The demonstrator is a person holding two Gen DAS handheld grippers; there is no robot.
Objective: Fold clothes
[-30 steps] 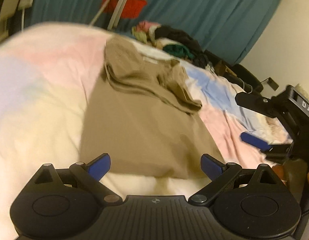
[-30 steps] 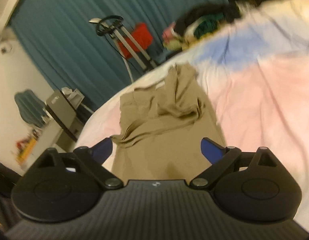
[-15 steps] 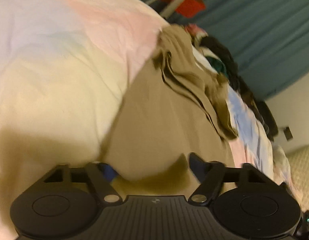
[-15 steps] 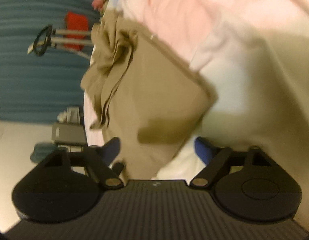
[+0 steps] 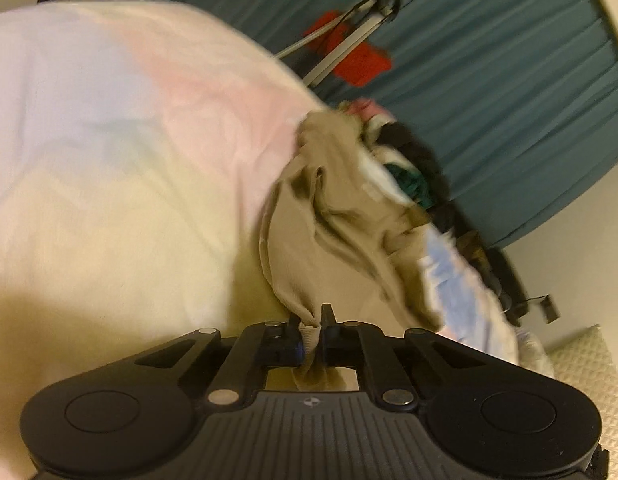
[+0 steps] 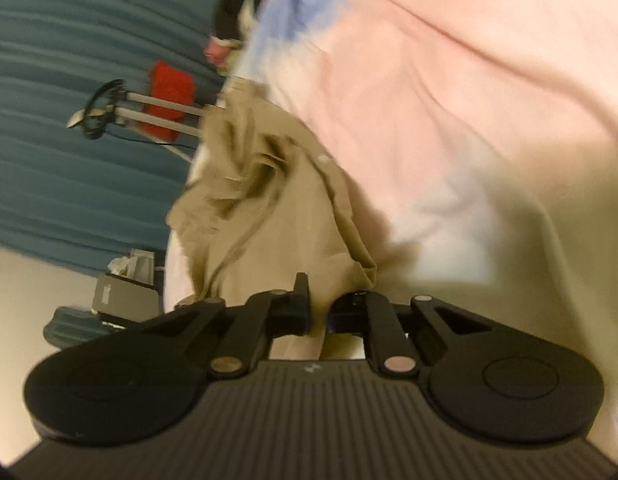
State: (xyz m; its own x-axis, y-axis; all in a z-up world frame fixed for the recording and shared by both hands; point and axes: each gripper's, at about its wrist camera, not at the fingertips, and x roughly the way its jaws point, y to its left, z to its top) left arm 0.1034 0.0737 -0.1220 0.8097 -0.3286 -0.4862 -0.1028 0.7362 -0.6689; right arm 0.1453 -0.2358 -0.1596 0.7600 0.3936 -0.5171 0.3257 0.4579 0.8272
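Note:
A tan garment lies on a pastel bedspread, bunched and lifted at its near edge. My left gripper is shut on the garment's near hem corner, and the cloth hangs between the jaws. In the right wrist view the same tan garment runs away from me in folds. My right gripper is shut on its other near corner, with cloth pinched between the jaws. Both frames are blurred by motion.
A pile of dark, green and pink clothes sits at the far end of the bed. A teal curtain hangs behind, with a red item on a metal stand. A small desk with clutter stands beside the bed.
Both grippers went from wide open above the flat garment to shut on its near hem corners. The near edge has since lifted off the bed and the cloth has bunched.

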